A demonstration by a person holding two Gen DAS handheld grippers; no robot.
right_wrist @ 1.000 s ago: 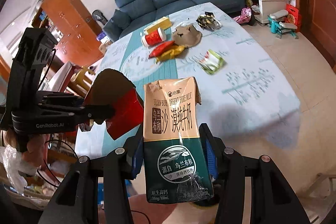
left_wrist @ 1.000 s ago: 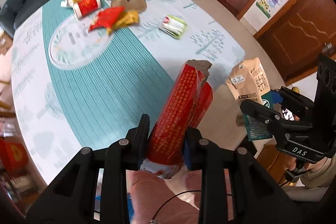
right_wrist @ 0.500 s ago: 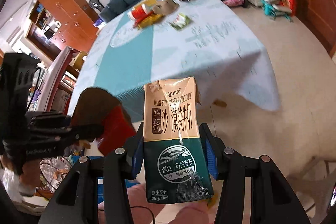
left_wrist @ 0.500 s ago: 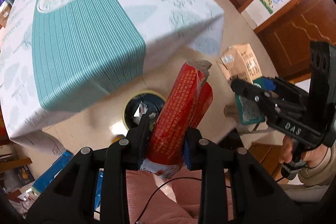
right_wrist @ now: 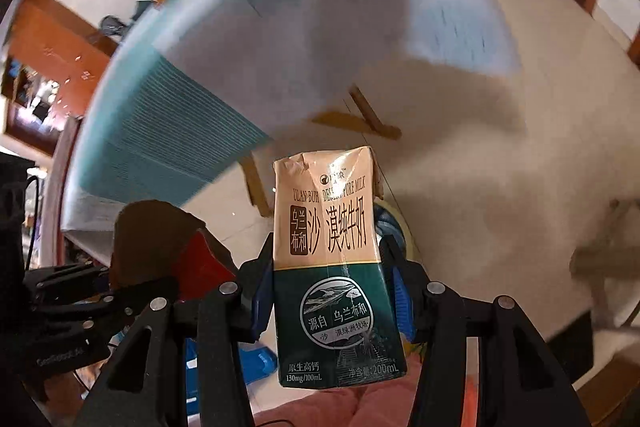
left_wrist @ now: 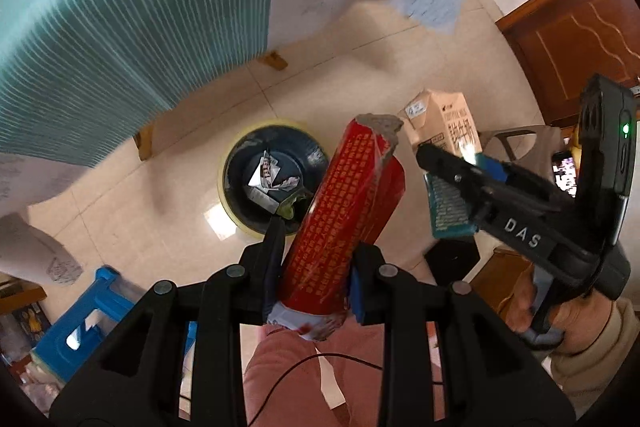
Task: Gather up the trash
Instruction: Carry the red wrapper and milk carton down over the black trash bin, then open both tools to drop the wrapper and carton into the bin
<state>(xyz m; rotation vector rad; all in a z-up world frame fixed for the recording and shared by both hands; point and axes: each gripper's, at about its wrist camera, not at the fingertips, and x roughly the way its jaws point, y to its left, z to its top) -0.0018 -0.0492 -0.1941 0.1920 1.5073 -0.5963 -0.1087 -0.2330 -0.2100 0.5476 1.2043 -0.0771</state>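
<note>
My left gripper (left_wrist: 316, 267) is shut on a red paper cup (left_wrist: 344, 215), squashed flat, held above the floor beside a yellow-rimmed trash bin (left_wrist: 232, 203) that holds several scraps. My right gripper (right_wrist: 328, 283) is shut on a beige and dark green milk carton (right_wrist: 332, 263). The carton also shows in the left wrist view (left_wrist: 444, 135), to the right of the cup, in the right gripper (left_wrist: 452, 171). In the right wrist view the red cup (right_wrist: 196, 255) and the left gripper (right_wrist: 120, 291) are at lower left. The bin is mostly hidden behind the carton there.
The table with its teal and white cloth (left_wrist: 120, 11) hangs over the upper left; wooden table legs (left_wrist: 146, 143) stand near the bin. A blue plastic stool (left_wrist: 84, 319) is at lower left. Wooden doors (left_wrist: 572, 39) are on the right. My pink-trousered leg (left_wrist: 296, 379) is below.
Both grippers have dropped from above the tabletop to below its edge, carrying the cup and carton. The trash bin on the floor has come into view and grown nearer.
</note>
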